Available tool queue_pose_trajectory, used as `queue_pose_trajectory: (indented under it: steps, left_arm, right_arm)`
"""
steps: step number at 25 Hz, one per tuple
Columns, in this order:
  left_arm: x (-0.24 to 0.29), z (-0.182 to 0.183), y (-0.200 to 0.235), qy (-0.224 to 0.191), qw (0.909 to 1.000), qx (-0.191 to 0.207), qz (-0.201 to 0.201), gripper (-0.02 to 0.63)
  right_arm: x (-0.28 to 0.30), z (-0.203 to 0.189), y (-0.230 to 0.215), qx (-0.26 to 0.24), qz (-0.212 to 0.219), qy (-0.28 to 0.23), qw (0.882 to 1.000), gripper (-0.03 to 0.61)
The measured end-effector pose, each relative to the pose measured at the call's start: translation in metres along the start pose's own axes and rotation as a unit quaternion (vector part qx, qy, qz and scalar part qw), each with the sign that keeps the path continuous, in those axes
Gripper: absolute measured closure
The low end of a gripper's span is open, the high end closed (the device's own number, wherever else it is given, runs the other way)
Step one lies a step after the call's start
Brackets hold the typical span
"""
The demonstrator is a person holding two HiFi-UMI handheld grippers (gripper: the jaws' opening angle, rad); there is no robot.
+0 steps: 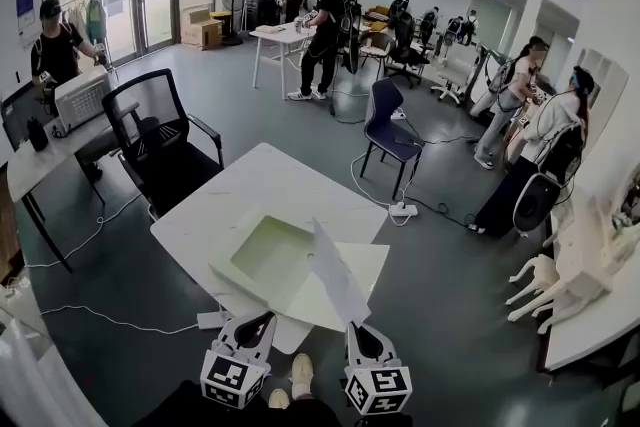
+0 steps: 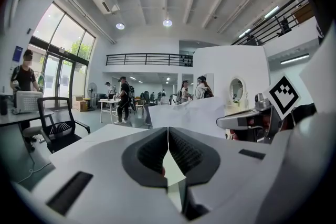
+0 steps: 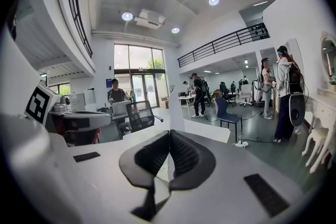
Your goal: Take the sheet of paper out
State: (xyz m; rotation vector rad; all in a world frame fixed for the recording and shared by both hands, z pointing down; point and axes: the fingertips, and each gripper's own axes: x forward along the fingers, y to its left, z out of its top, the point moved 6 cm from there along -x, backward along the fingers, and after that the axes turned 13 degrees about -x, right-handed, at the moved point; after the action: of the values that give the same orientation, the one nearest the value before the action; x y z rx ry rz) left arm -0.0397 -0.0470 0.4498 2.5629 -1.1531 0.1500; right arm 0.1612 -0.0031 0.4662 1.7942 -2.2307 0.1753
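The right gripper (image 1: 358,327) had its jaws pinched fully together on the near edge of the sheet of paper (image 1: 335,273), which stood nearly upright and tilted over the pale green plastic folder (image 1: 272,253) lying on the white table (image 1: 250,177). The left gripper (image 1: 254,321), jaws likewise pressed together, appeared to clamp the folder's near edge and pin it at the table's front. Whether the sheet's lower edge had fully cleared the folder could not be told from the head view. The chief risk was probably a tear or crease: the sheet was gripped along one thin margin only, and a quick or sideways pull while part of it sat in the pocket could rip it at the pads. The unsupported upper part looked likely to flop or fold over. If the left gripper's narrow bite on the slick plastic slipped, the folder might ride along with the sheet, or slide off the table's near edge, past which it already seemed to hang. The two grippers sat close together, so a crossing move could knock them.
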Motion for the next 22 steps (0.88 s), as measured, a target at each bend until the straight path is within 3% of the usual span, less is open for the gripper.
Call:
queue_pose_trajectory:
  steps: [22]
  left_arm:
    - [0.015,0.005,0.001,0.0,1.0,-0.003,0.005,0.589]
  right_arm:
    - [0.013,0.008,-0.012,-0.009,0.011,0.003,1.0,0.561]
